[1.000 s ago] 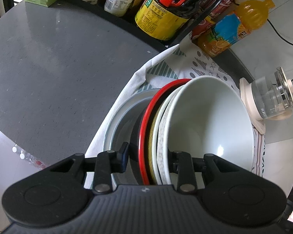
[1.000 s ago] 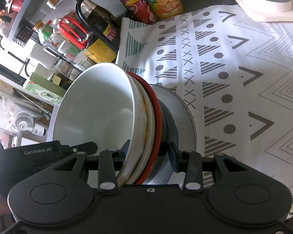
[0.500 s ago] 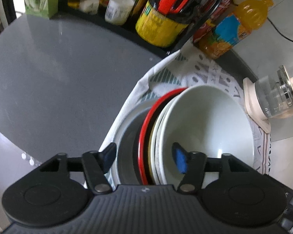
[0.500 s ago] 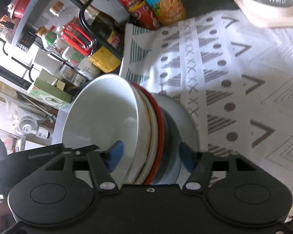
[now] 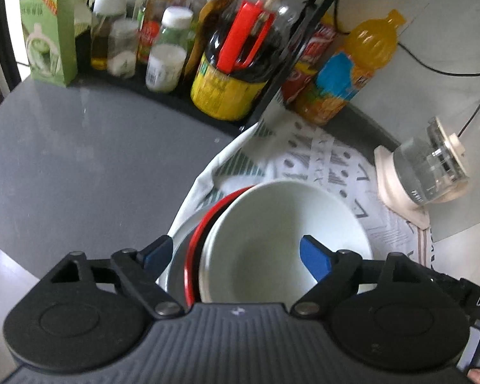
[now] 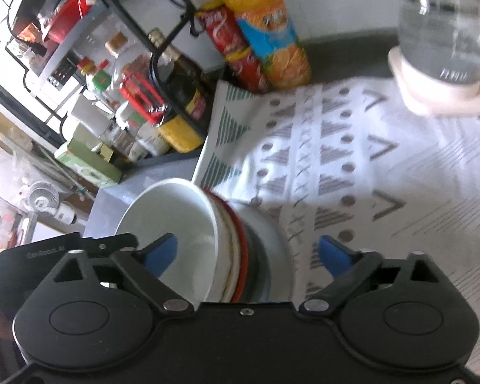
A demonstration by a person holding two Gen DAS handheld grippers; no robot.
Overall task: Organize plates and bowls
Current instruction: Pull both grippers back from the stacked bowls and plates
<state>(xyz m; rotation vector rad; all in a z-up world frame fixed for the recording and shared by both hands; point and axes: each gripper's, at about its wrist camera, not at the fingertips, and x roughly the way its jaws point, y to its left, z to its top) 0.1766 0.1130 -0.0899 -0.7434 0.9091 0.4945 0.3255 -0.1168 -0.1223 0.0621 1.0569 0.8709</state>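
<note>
A stack of dishes sits on the patterned cloth (image 6: 352, 172): a white bowl (image 5: 281, 240) on top, a red-rimmed dish (image 5: 201, 233) under it, and a grey plate (image 5: 176, 268) at the bottom. In the right wrist view the same white bowl (image 6: 176, 224) tops the red-rimmed dish (image 6: 243, 249) and grey plate (image 6: 272, 246). My left gripper (image 5: 236, 254) hovers above the stack with its jaws opening, its blue pads clear of the rims. My right gripper (image 6: 248, 252) straddles the other side, jaws also opening, pads touching nothing.
A black rack (image 5: 284, 64) with sauce bottles, jars and a green box (image 5: 48, 32) lines the back of the grey counter (image 5: 80, 160). An orange juice bottle (image 5: 352, 67) and a red bottle stand beside it. A glass kettle (image 5: 428, 172) on a white base sits at right.
Both grippers let go of the stacked dishes, spread their jaws wide and rose away from them. The stack stays on the cloth and looks smaller and lower in both views.
</note>
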